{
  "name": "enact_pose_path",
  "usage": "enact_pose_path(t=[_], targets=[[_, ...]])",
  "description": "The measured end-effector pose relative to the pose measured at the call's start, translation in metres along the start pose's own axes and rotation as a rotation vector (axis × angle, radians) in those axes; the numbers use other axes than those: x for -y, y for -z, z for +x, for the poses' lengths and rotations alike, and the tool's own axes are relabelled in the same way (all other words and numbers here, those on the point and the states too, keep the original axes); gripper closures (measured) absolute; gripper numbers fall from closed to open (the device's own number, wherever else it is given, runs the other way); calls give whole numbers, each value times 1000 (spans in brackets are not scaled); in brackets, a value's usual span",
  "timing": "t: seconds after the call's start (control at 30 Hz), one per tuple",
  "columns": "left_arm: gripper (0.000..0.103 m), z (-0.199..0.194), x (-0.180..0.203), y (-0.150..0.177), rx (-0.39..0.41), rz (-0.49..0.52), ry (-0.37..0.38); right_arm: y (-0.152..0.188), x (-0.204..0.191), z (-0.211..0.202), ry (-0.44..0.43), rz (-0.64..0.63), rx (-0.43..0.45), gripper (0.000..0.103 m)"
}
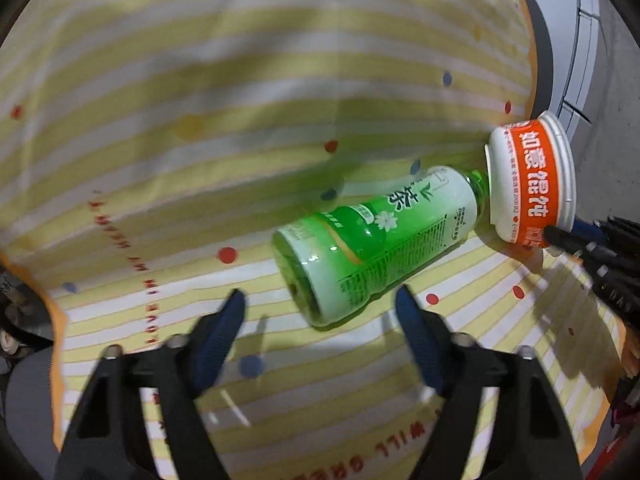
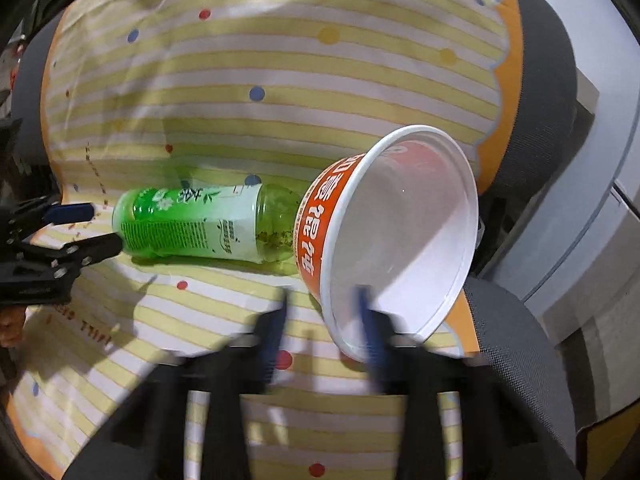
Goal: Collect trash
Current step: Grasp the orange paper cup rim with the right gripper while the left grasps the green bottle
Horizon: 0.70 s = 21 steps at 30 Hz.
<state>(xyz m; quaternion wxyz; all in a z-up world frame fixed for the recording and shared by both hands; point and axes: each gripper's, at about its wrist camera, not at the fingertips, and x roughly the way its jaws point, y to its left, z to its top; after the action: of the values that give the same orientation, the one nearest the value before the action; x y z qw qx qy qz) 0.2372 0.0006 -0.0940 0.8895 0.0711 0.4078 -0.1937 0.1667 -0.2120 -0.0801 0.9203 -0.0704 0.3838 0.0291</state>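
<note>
1. The trash is two pieces lying on their sides on the striped cloth (image 1: 200, 100) that covers the counter. They are a green tea bottle (image 1: 376, 240) and an orange-and-white paper bowl (image 1: 528, 184). The bottle's neck touches the bowl's underside, and the bowl lies near the cloth's scalloped edge.
2. The bowl's mouth faces the right hand-held gripper (image 2: 322, 308). One of its fingers is inside the bowl and the other outside, so the lower wall stands between them. The fingers are blurred, but a gap shows on both sides of the wall, so I read the jaws as apart and not yet pinching.
3. The left hand-held gripper (image 1: 320, 300) is open, with its fingertips level with the bottle's base. The bottle's body lies ahead of them, not yet between the pads.
4. The step in hand looks like the pick-up of both pieces at once.
5. The right jaws need to close on the thin wall, gently, since paper buckles. The left needs to go further along the bottle before closing, because a round, slick bottle could roll or squirt away.
6. No bin shows in either view.
</note>
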Motion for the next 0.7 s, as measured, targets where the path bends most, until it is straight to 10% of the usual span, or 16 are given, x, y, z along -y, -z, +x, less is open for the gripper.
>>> enact_pose_path(t=[0.33,0.7], targets=[[81,-28,29,9,27,15,11,27,30,-80,60,-39,-18,98],[89,-100,101,62,51,-10,69,50,13,-116,32,-162,-113,97]])
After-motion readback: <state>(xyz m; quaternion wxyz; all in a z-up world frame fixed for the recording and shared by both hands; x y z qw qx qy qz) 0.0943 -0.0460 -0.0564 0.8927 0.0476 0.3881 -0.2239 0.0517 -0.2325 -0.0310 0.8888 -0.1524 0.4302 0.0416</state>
